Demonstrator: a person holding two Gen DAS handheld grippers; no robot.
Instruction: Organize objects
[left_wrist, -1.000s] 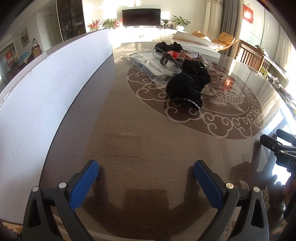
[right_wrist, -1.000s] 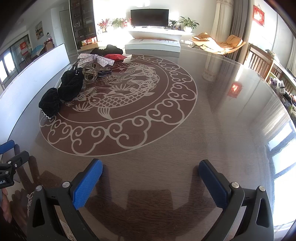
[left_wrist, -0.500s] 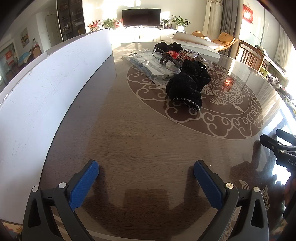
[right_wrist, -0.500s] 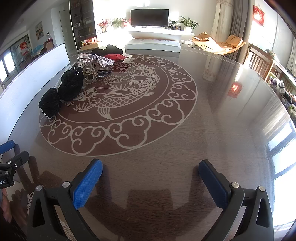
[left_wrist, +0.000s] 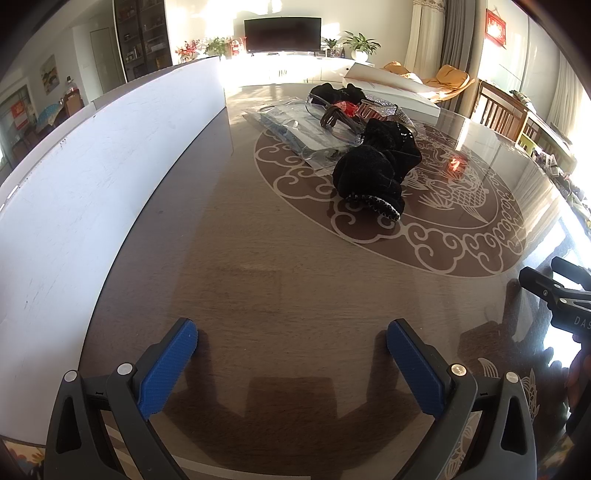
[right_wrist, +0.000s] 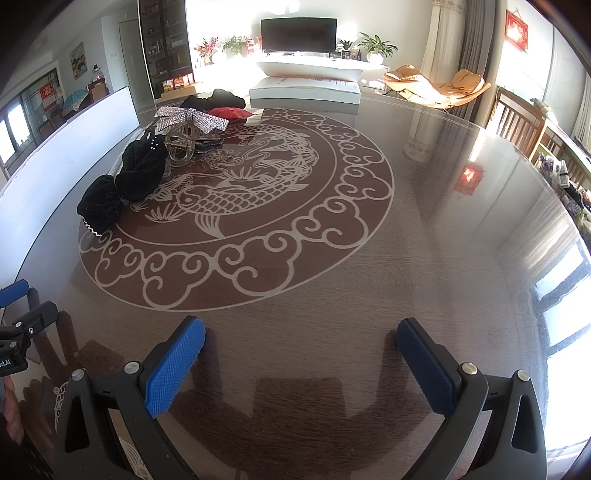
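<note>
Both the left gripper (left_wrist: 291, 363) and right gripper (right_wrist: 301, 363) hold their fingers wide apart, empty, above the tabletop (right_wrist: 424, 229); the black scrunchies (left_wrist: 373, 173) lie far ahead.

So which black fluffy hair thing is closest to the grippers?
The black scrunchie with the sparkly rhinestone edge, at the front of the pile. The other black scrunchie sits behind it, and the black cloth is farthest back.

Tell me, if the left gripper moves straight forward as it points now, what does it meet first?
Probably nothing soon: the left gripper faces bare table. The black hair accessory lies ahead, slightly right.
</note>
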